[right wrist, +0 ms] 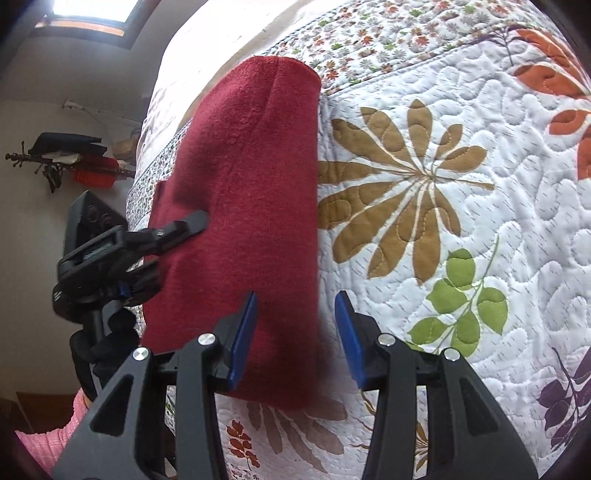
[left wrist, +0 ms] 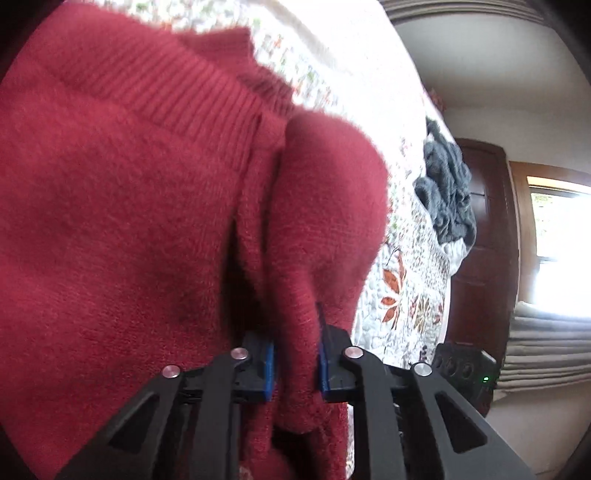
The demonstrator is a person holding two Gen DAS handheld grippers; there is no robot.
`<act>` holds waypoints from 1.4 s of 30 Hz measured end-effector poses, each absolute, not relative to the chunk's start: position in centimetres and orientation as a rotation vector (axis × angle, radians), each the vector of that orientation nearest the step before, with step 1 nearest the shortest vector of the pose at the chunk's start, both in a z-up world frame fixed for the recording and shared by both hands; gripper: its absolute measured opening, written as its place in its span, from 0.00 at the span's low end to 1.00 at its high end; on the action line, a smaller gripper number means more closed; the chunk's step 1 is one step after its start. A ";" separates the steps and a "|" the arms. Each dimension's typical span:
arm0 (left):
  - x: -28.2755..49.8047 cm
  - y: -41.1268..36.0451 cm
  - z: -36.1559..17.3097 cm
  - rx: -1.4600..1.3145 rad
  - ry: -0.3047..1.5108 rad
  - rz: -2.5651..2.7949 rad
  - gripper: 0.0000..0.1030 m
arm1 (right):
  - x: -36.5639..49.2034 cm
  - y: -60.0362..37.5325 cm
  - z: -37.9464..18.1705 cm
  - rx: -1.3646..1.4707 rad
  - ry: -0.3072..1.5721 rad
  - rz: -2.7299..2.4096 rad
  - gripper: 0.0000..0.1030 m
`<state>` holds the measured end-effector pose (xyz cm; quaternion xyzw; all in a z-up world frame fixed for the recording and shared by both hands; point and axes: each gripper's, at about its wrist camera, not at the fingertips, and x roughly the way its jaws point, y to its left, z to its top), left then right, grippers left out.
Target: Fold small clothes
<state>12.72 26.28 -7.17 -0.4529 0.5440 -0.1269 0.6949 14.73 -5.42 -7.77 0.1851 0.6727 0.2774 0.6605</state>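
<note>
left tongs (left wrist: 297, 360) clamp a fold of the red sweater (left wrist: 122, 206). right tongs (right wrist: 295, 336) gape wide, empty, over its edge. sweater lies on a floral quilted bed (right wrist: 461, 229); grey garment (left wrist: 448, 192) farther off; dark wooden door (left wrist: 484, 236), bright window (left wrist: 561, 251).

Daylight does all the work here. In my left wrist view a window (left wrist: 557, 236) at the far right is blown out to white, and the quilt (left wrist: 332, 66) beyond the red sweater (left wrist: 129, 206) washes out in glare. The knit close to the lens is soft and slightly smeared. In my right wrist view a skylight (right wrist: 92, 11) flares at the top left, the sweater throws a dark shadow along its near edge, and both views bend hard, darkening at the corners.
</note>
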 end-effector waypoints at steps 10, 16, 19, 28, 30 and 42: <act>9.9 32.8 0.4 -0.917 0.975 -0.237 0.14 | 14.4 -4.4 -7.4 0.425 1.519 0.643 0.43; 7.9 38.7 1.4 -0.873 0.957 -0.123 0.14 | 14.2 -1.9 -6.7 0.403 1.516 0.694 0.44; 6.5 41.1 1.0 -0.877 0.950 -0.082 0.14 | 13.9 -0.3 -6.3 0.385 1.515 0.725 0.46; 2.5 46.4 -1.4 -0.911 0.931 0.042 0.14 | 12.5 5.7 -5.9 0.289 1.537 0.819 0.48; 1.7 47.1 -2.7 -0.907 0.941 0.060 0.14 | 12.3 6.8 -5.9 0.278 1.544 0.829 0.51; 1.2 48.1 -6.4 -0.910 1.017 0.080 0.18 | 11.0 10.1 -7.6 0.244 1.611 0.824 0.55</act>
